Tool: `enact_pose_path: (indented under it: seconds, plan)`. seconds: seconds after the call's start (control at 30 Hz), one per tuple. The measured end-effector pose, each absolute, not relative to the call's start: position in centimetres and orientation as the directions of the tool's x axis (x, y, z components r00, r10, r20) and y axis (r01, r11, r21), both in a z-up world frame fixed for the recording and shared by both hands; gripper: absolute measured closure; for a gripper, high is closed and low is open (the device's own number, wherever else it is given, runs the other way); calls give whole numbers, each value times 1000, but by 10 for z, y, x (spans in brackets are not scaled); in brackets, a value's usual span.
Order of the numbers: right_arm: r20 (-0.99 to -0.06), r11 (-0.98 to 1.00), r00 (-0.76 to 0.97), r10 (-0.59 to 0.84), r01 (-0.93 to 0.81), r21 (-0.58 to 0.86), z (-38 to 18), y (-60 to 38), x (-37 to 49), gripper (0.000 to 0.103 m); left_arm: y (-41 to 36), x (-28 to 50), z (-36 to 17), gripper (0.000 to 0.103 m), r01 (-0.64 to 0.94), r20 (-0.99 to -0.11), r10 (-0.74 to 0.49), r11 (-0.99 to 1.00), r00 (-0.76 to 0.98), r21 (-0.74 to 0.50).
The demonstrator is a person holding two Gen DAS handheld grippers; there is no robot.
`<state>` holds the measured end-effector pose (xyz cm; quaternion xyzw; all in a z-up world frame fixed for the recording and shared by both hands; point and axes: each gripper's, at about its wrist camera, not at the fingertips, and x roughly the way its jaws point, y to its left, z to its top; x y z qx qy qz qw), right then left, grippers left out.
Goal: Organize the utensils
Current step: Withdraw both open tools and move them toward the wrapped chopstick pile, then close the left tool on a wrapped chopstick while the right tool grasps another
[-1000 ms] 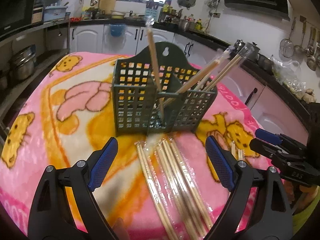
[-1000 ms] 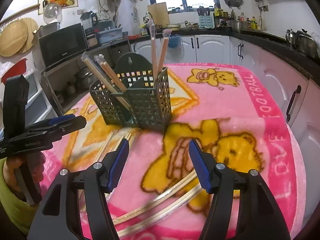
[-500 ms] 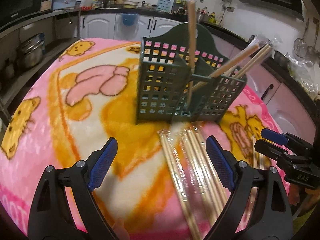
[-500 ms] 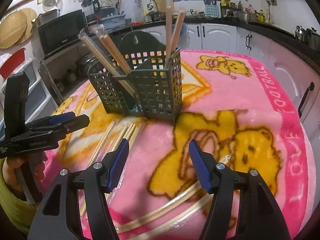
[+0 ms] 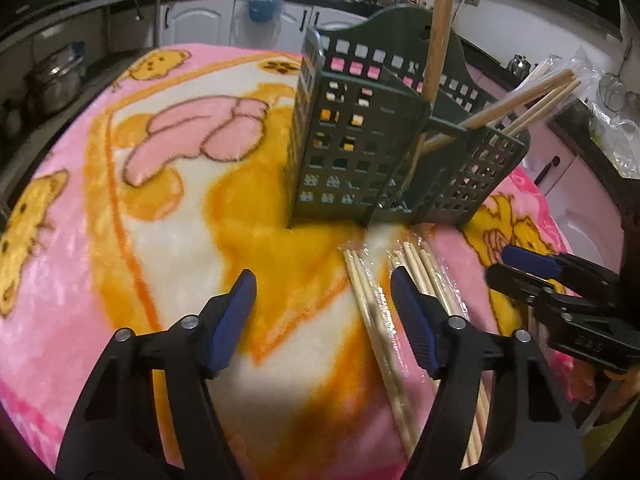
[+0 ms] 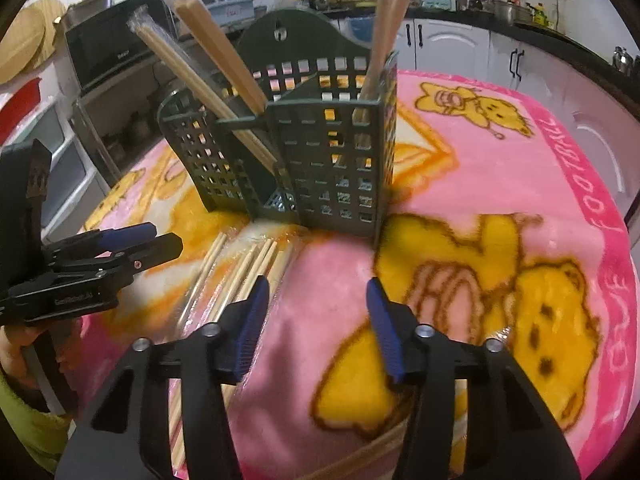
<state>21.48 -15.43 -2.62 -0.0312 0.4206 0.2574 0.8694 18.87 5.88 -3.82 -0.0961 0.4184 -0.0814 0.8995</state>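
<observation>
We read "LOVE FOOTBALL" on the pink blanket (image 6: 500, 184).
Our left gripper (image 5: 322, 300) and right gripper (image 6: 314, 308), jaws just narrowing, grip nothing; wrapped chopsticks (image 5: 374, 300) lie before the green caddy (image 5: 360, 152).

A pink blanket (image 5: 120, 208) with yellow bears (image 6: 476, 108) covers the surface; white letters (image 6: 600, 216) run along its edge at 3 o'clock in the right wrist view. Behind it, at 12 o'clock, white cabinets (image 5: 200, 26) stand under a dark counter, with a blue tub (image 5: 262, 8) hung on them. A steel pot (image 5: 54, 80) sits at 9 o'clock in the left wrist view. A black microwave (image 6: 108, 52) and a round wooden board (image 6: 20, 44) show at 10 o'clock in the right wrist view.
</observation>
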Motion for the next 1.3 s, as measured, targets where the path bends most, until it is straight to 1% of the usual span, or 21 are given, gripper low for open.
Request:
enact_pose_path:
  seconds: [0.03, 0.07, 0.13, 0.23, 0.43, 0.5, 0.57, 0.83, 0.9, 0.97, 1.07, 1.13, 1.2, 1.3]
  plan:
    - [-753, 865, 507, 421, -473, 165, -28, -153, 217, 63, 58, 190, -39, 47, 69, -739, -236, 966, 631, -249]
    - [-757, 864, 500, 422, -474, 169, -30, -151, 219, 67, 56, 192, -40, 54, 76, -742, -250, 962, 622, -260]
    - [-764, 863, 487, 423, -473, 177, -33, -147, 222, 69, 50, 195, -42, 63, 88, -751, -266, 959, 605, -269]
    - [-771, 858, 471, 428, -480, 184, -35, -139, 226, 71, 44, 200, -44, 68, 98, -762, -259, 963, 593, -251]
    - [-788, 855, 451, 420, -488, 176, -40, -123, 232, 72, 42, 213, -49, 69, 83, -775, -265, 960, 573, -267]
    - [-795, 857, 447, 411, -486, 170, -43, -119, 234, 72, 42, 217, -52, 71, 73, -780, -259, 961, 570, -266]
    - [-802, 864, 445, 399, -476, 166, -46, -116, 238, 72, 44, 220, -54, 76, 63, -783, -254, 962, 568, -267]
    - [-817, 876, 444, 368, -459, 145, -51, -104, 247, 72, 46, 226, -56, 76, 51, -784, -257, 959, 564, -278]
    - [-818, 881, 451, 357, -454, 133, -52, -103, 247, 75, 45, 228, -56, 76, 50, -784, -259, 959, 564, -281]
    - [-818, 882, 456, 351, -454, 125, -52, -103, 247, 83, 44, 229, -57, 76, 48, -782, -258, 958, 567, -282]
    - [-813, 885, 455, 363, -441, 148, -52, -111, 248, 93, 39, 231, -58, 76, 51, -783, -242, 964, 573, -261]
    - [-807, 885, 450, 382, -431, 178, -50, -123, 247, 95, 33, 231, -58, 76, 57, -785, -220, 971, 580, -231]
    - [-793, 880, 446, 414, -420, 223, -46, -133, 245, 95, 27, 231, -59, 80, 66, -788, -182, 982, 588, -177]
    - [-768, 869, 455, 450, -420, 260, -38, -143, 236, 96, 22, 230, -59, 83, 77, -789, -169, 985, 590, -154]
